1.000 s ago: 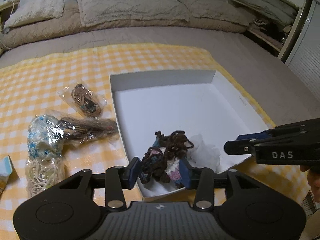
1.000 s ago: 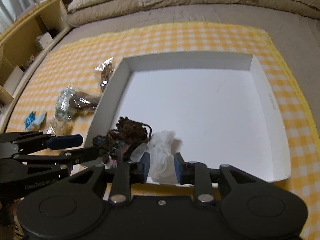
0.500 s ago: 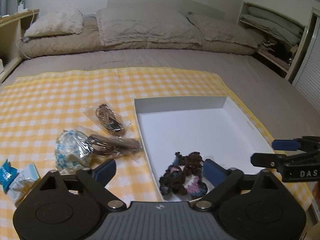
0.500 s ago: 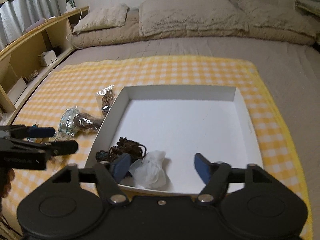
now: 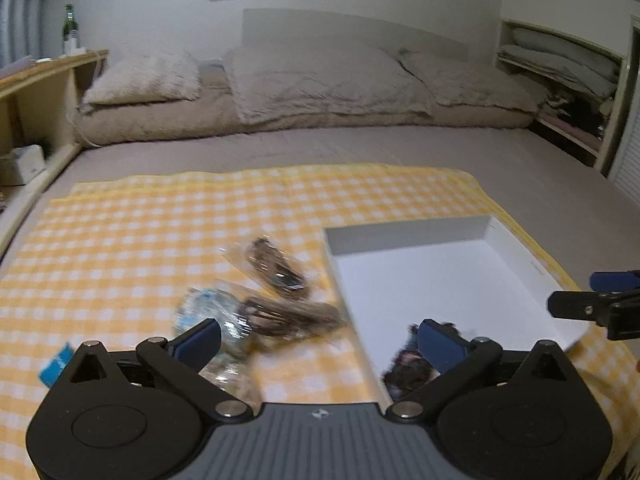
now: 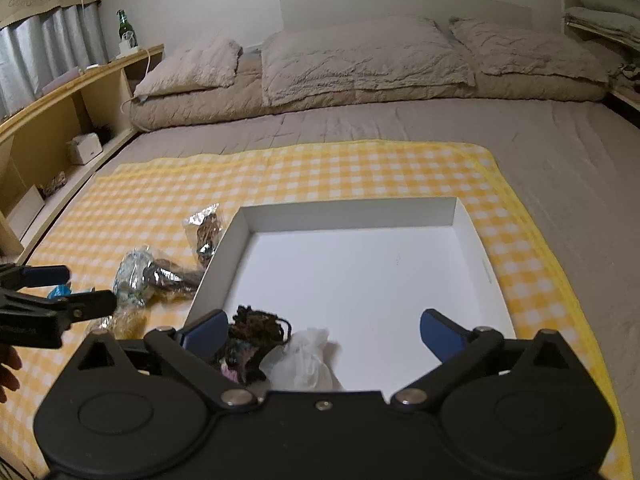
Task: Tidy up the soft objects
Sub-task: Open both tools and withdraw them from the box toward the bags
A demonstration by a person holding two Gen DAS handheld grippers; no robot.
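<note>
left gripper (image 5: 318,338): I had it hanging wide apart, nothing held, above the cloth's near edge, straddling the bags and the box corner.
blue packet (image 5: 56,364): lay on the cloth (image 5: 140,240) at far left, partly hidden by my gripper body.
bags: the pale bag (image 6: 132,276) and long dark bag (image 5: 292,314) lay touching, the small dark bag (image 5: 276,268) just beyond, all on the cloth beside the box's left wall.
box (image 6: 344,216): white, open, mostly bare floor.
yarn (image 6: 256,330): sat in the box's near-left corner.
white wad (image 6: 306,358): sat touching the yarn on its right, also in the box.
right gripper (image 6: 322,330): fingers spread wide, empty, above the box's near edge.
step: I judged it between placements, two items boxed, the rest still outside.
next: I reckoned the left gripper needed to drop onto one bag, likely the long dark one, and pinch crinkly film without dragging its neighbour.
</note>
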